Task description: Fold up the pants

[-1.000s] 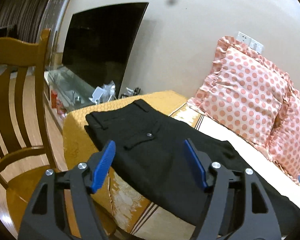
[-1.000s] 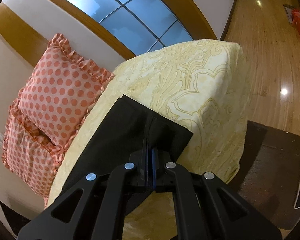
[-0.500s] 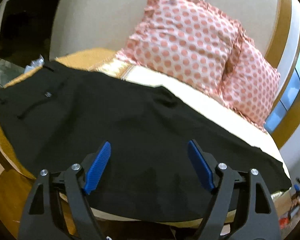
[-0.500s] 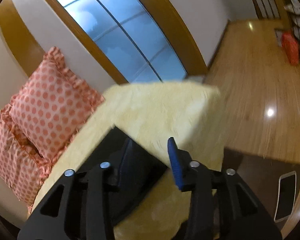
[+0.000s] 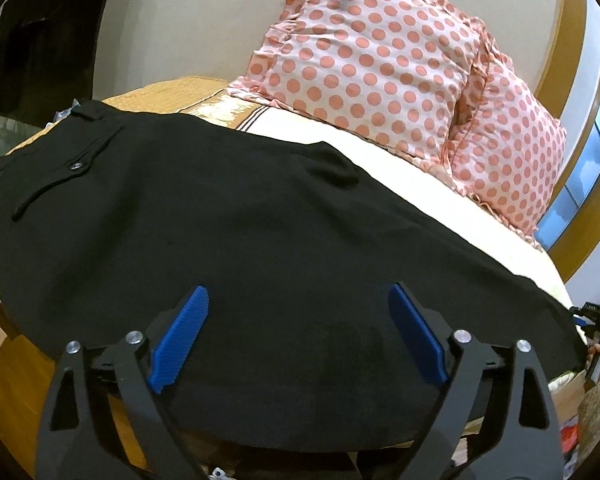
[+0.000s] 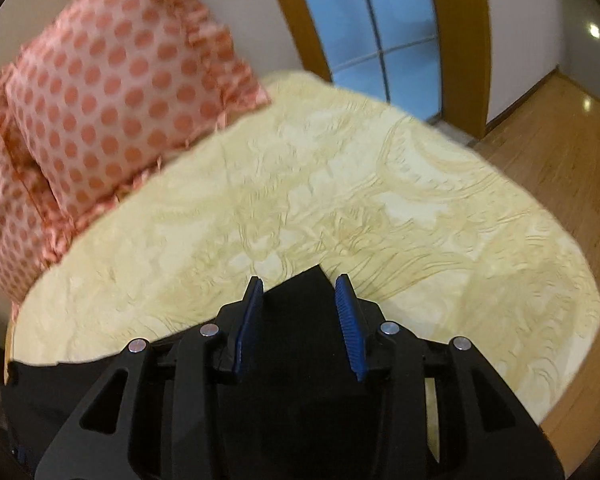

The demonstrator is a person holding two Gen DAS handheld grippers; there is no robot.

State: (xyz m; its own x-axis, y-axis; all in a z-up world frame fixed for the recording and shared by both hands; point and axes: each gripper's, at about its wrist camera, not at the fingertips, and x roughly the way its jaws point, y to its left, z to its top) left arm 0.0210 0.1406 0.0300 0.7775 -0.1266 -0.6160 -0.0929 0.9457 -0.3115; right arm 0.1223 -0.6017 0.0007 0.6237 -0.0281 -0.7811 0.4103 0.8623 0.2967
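L gripper point(image 5: 298, 330) hovers wide over pants point(image 5: 228, 232), spread flat on bed point(image 5: 440, 184), jaws just opening, nothing pinched. R gripper point(image 6: 300, 312) partly open at the cuff point(image 6: 300, 280), not clamping. Risk: single-layer grab or slick fabric slipping, so fold goes crooked.
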